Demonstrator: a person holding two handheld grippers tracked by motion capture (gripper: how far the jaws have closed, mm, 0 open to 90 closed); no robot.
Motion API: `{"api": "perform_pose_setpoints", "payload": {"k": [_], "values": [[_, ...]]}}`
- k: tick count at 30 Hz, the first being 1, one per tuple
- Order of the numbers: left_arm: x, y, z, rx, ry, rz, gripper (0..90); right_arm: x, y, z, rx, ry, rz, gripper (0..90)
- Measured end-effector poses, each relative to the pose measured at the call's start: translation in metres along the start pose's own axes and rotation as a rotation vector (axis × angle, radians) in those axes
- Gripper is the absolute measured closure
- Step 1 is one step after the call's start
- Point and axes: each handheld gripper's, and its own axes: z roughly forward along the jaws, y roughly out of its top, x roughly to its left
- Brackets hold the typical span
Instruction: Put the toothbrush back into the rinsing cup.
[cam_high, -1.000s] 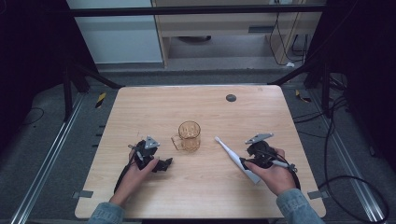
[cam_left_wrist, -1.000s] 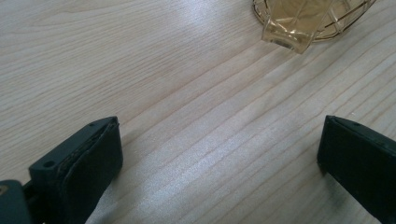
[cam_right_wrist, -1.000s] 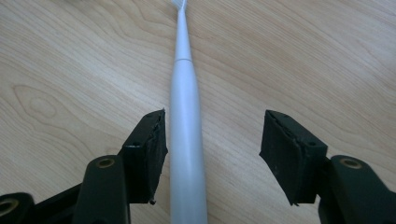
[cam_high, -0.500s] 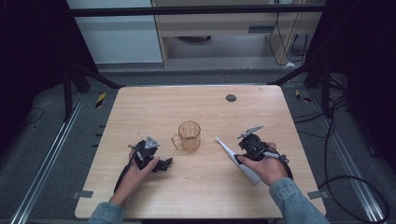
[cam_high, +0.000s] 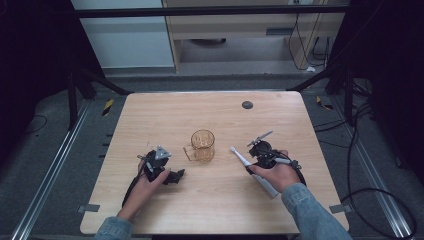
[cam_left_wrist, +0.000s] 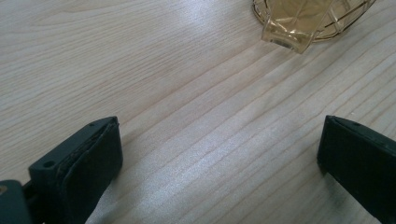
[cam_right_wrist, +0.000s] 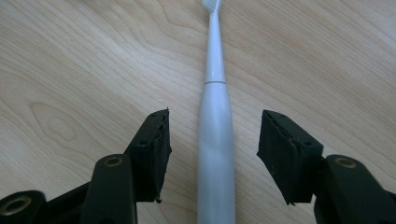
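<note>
Two jaws of the right gripper (cam_right_wrist: 212, 154) stood apart around the toothbrush (cam_right_wrist: 215, 140), not touching; its base was cut off at the frame's bottom.

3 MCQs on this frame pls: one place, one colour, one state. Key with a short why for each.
1. Where does the electric toothbrush lie?
A. Inside the mug
B. Flat on the table, between the right gripper's jaws
C. On the floor

2. What colour is the glass mug?
A. Amber
B. Blue
C. Black

3. How is the right gripper set?
A. Clamped on the mug handle
B. Shut on nothing
C. Open, pads clear of the toothbrush

Key: B, its handle runs along the wooden table between both jaws; A, the see-through glass is yellow-brown; C, bare wood shows on each side of the handle.
</note>
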Motion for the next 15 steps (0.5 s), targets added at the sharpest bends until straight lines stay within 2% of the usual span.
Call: {"api": "perform_pose_setpoints", "payload": {"k": [15], "values": [[0.0,0.0,0.0,0.0,-0.001,0.0,0.0,-0.003,0.004,0.011,0.038,0.026,0.01,45.0]]}}
